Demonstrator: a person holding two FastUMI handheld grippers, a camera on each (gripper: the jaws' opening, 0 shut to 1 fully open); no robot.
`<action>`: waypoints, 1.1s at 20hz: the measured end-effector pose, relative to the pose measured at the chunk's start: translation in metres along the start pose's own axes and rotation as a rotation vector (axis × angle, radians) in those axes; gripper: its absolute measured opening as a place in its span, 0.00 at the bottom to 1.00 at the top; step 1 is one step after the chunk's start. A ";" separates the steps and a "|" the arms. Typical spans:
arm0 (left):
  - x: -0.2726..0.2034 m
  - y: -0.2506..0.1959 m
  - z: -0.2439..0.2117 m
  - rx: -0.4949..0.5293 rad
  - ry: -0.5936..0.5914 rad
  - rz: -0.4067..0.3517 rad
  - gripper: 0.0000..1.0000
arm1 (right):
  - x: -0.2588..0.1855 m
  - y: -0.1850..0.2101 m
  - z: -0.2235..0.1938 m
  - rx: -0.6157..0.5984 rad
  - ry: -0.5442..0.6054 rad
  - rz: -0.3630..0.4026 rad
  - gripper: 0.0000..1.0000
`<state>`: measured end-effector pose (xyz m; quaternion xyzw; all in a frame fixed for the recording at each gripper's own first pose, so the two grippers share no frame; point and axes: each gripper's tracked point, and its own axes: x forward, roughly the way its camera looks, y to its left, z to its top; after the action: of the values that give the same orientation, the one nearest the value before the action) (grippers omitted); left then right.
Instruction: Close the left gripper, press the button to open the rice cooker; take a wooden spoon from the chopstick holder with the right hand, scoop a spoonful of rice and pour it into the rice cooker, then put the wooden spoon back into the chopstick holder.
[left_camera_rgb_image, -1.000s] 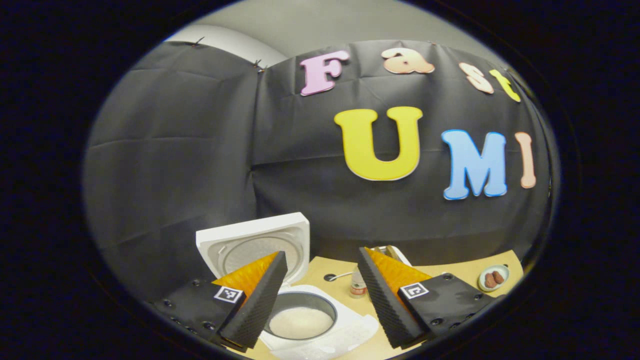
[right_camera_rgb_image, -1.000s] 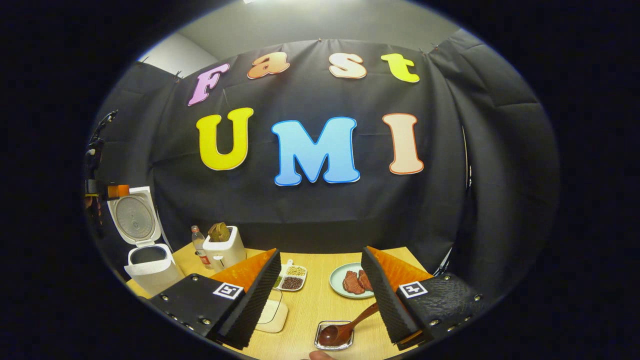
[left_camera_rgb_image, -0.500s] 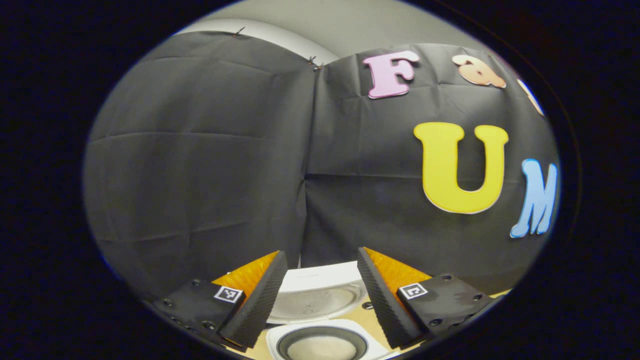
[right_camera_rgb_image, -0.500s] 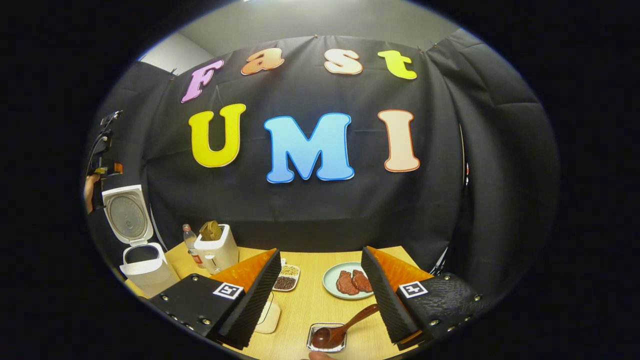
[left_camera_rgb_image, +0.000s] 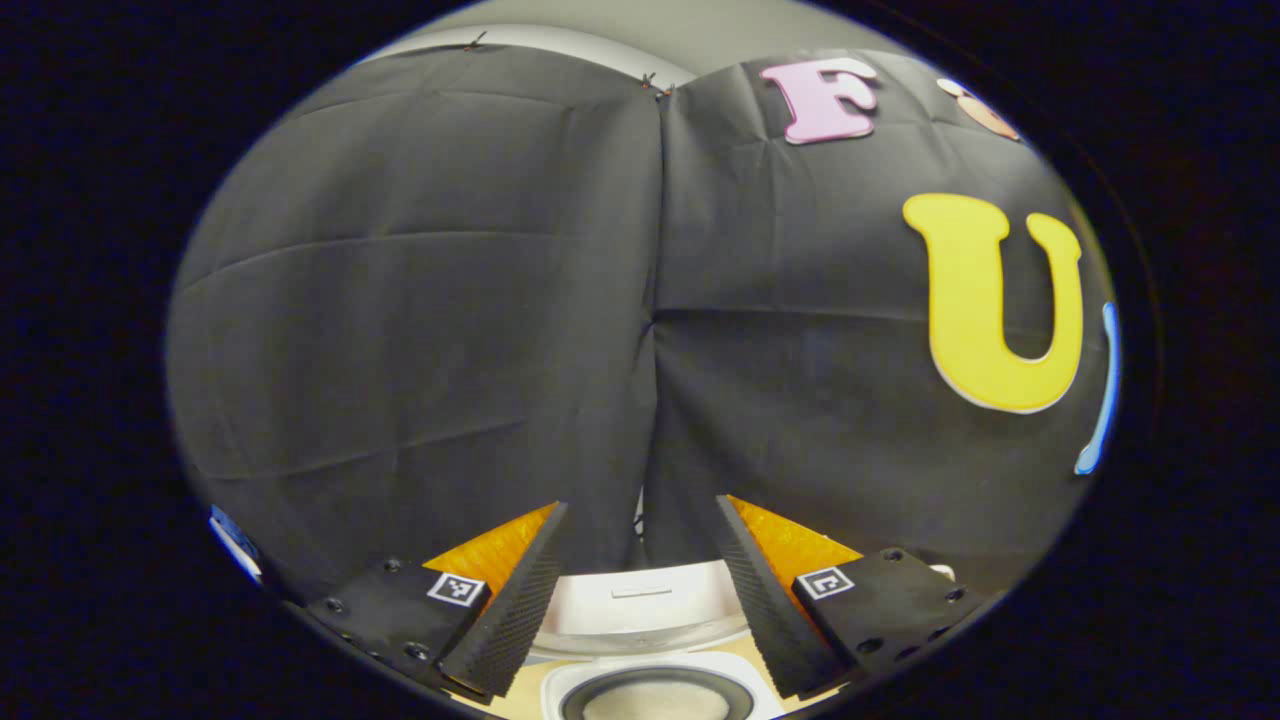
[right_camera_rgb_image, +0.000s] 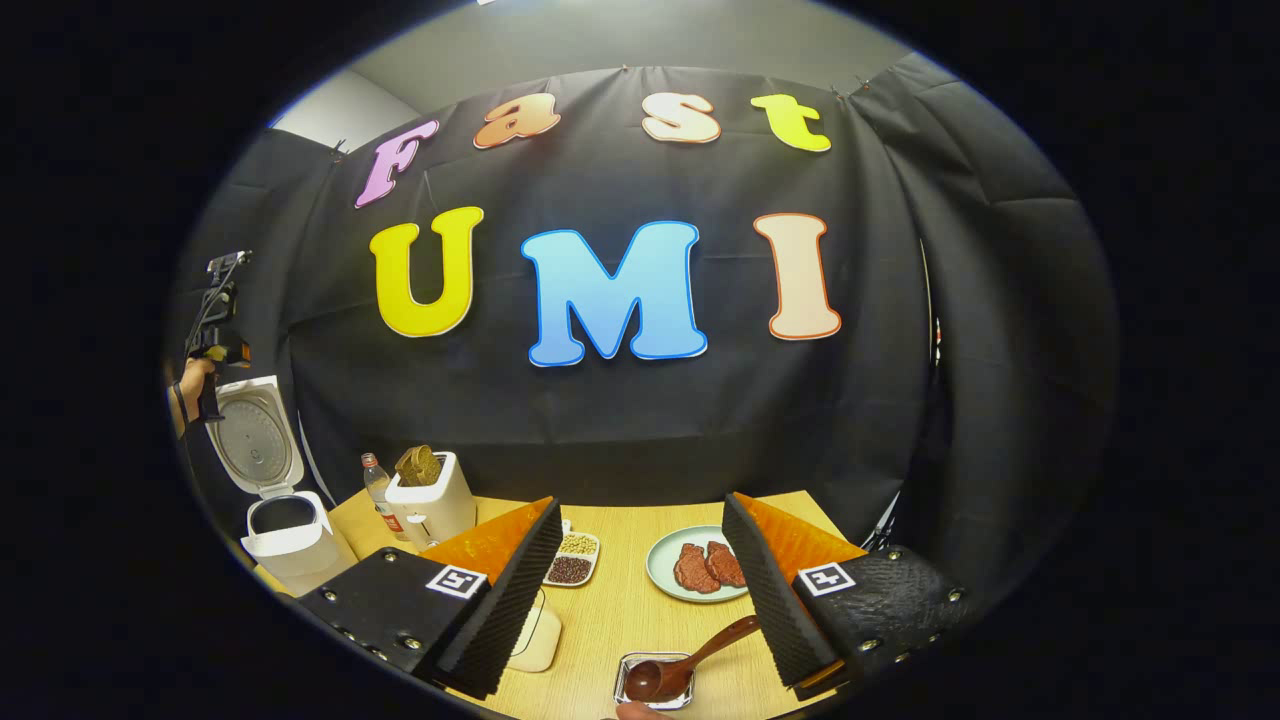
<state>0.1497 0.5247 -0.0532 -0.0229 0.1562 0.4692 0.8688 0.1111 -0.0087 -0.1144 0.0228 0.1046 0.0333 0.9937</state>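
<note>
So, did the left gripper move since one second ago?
Yes. In the right gripper view the left gripper now sits higher against the open rice cooker lid.

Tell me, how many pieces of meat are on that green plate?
2. The pieces of meat lie side by side on the plate, on the table's far side beyond the right tool.

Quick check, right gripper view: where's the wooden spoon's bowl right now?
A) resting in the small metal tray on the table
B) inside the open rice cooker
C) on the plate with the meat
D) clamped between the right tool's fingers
A. The wooden spoon lies with its bowl in the small metal tray, handle angling up toward the right tool, whose fingers stand apart and hold nothing.
</note>
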 end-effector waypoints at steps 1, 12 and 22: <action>0.002 0.000 -0.010 0.005 0.030 0.001 0.97 | 0.000 -0.001 0.001 -0.001 0.000 0.000 0.97; -0.045 -0.004 -0.031 -0.028 0.007 -0.016 0.99 | -0.013 0.000 0.011 0.009 -0.039 0.018 0.97; -0.111 -0.018 -0.087 -0.028 -0.007 -0.027 0.98 | -0.040 -0.025 0.047 0.009 -0.161 -0.026 0.97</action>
<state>0.0855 0.4084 -0.1054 -0.0354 0.1462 0.4596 0.8753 0.0831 -0.0382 -0.0613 0.0286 0.0247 0.0179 0.9991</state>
